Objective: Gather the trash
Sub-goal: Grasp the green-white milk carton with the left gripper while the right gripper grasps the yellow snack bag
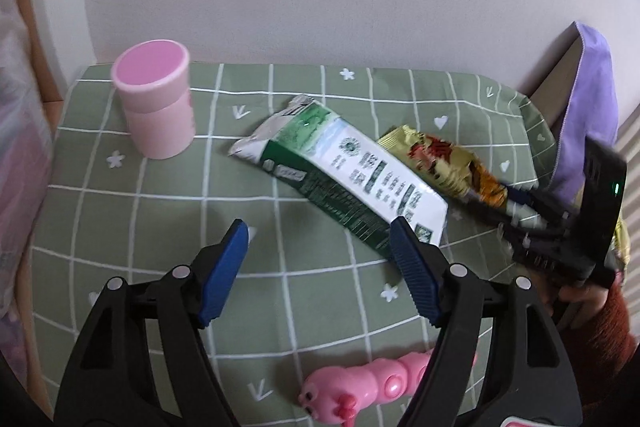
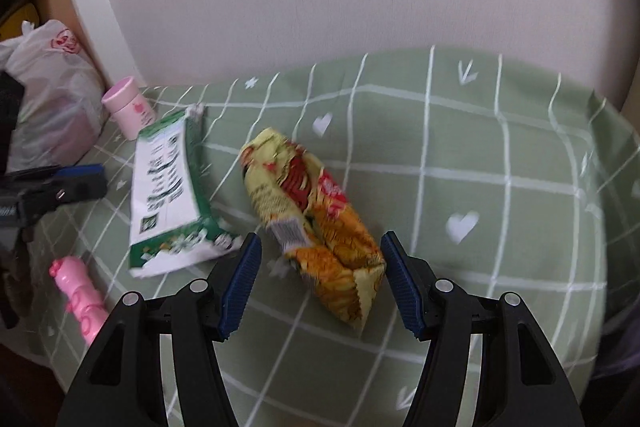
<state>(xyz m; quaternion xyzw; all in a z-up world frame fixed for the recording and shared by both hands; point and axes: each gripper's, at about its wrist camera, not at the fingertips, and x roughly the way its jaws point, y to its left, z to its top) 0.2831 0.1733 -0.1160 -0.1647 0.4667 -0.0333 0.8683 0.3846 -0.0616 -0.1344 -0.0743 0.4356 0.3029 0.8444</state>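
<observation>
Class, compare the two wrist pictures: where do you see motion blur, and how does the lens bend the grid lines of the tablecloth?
Left wrist view: the right gripper is smeared with motion blur, while the milk carton is fairly sharp. Right wrist view: the snack wrapper and carton print are blurred. Both views: the fisheye bows the tablecloth grid, with dark corners.

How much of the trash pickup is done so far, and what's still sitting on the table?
Nothing looks collected yet. The milk carton and the snack wrapper still lie on the tablecloth. The right gripper is open around the wrapper's near end; the left gripper is open beside the carton. Both pickups remain.
</observation>
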